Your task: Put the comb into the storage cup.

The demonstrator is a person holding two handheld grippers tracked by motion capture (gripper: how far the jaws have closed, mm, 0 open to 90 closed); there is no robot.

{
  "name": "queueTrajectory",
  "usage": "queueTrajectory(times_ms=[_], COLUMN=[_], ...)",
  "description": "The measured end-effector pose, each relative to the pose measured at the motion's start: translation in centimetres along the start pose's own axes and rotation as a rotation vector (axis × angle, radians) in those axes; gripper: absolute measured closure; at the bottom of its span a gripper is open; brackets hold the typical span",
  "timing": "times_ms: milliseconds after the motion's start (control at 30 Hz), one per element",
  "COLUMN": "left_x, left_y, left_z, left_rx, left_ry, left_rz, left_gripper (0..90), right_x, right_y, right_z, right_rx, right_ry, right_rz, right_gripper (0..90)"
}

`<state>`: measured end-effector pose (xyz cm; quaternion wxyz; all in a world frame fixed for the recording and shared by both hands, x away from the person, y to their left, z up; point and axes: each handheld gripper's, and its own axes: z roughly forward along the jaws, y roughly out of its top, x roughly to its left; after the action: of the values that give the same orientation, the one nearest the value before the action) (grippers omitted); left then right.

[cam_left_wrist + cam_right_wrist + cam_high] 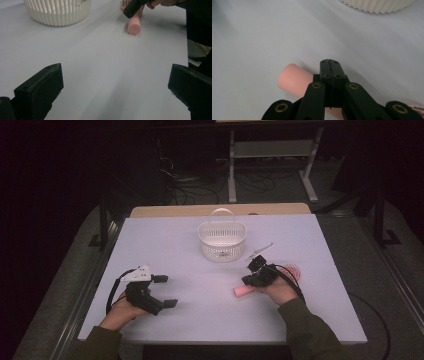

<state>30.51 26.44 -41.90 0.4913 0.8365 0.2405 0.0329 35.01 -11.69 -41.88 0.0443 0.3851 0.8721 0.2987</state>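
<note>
Here the pink brush lies flat on the counter, near the basket. Its round handle points at the left gripper, bristles away. It looks light, hard and smooth; grab the handle's middle. The right gripper sits over it, jaws together. The left jaws are wide apart.

Dim room; the pale desk glows softly, its surroundings black toward 12 o'clock; close-up claw views look soft.

High view overhead, gripper views low, sharing basket
</note>
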Motion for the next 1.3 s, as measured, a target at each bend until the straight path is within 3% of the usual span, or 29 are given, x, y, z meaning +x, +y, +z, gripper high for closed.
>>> queueTrajectory(times_ms=[733,1300], left_x=[0.0,0.0], left_y=[0.0,0.1], left_z=[0.0,0.1], left_rx=[0.001,-0.001], left_ry=[-0.004,-0.004], left_rz=[0.000,0.003], left_gripper=[0.0,0.0], right_x=[2.0,2.9], right_y=[-1.3,-3.8], right_z=[-0.2,-1.6], right_rx=[0.025,0.039], right_ry=[0.028,0.034], right_rz=[-0.029,-0.026], right_gripper=[89.1,89.1])
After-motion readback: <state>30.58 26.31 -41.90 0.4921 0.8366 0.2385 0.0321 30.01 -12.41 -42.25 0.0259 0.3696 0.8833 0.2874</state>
